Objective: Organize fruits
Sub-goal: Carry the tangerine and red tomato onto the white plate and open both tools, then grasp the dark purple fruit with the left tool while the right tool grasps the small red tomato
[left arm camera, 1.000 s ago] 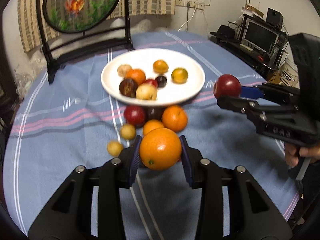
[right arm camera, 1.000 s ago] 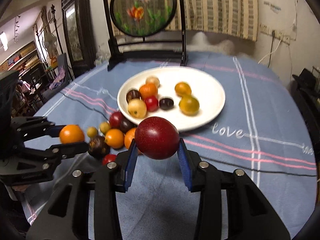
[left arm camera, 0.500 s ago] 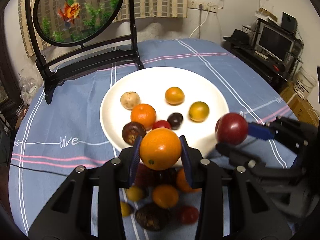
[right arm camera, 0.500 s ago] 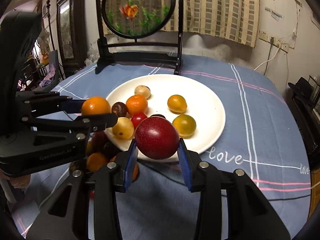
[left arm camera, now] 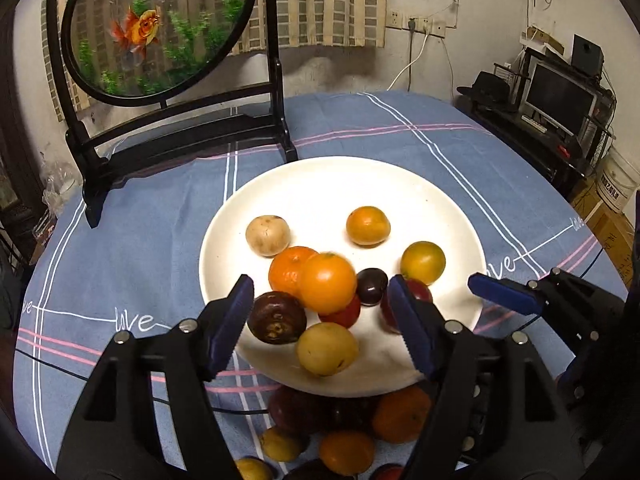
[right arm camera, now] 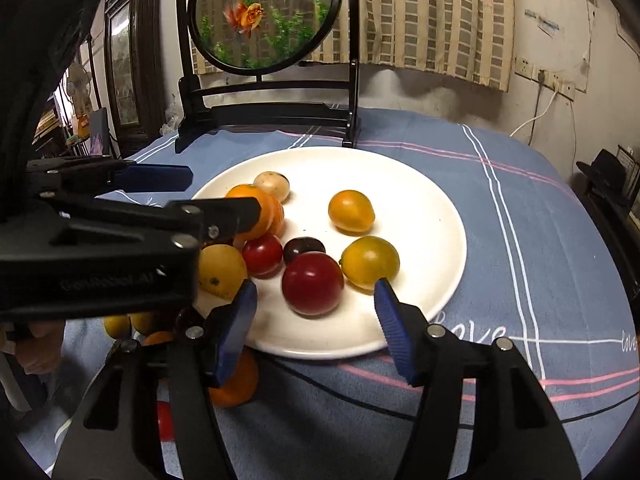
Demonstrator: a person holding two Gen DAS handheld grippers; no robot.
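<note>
Blue "love" tablecloth (left arm camera: pixel 360 128) — white plate (left arm camera: pixel 320 184), "GenRobot.AI" hand-held gripper (right arm camera: pixel 104 280)

Plate (left arm camera: pixel 448 216) sat mid-table on the tablecloth (left arm camera: pixel 120 256), fruit clustered on its near-left part. Round screen on a stand (left arm camera: pixel 160 28) stood behind the plate. More fruit (left arm camera: pixel 348 452) lay on the cloth just before the plate's near rim. TV (left arm camera: pixel 560 96) stood far right, off the table.

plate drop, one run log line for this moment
left tongs: just opened, orange released | right tongs: just opened, red fruit released | both on white plate
</note>
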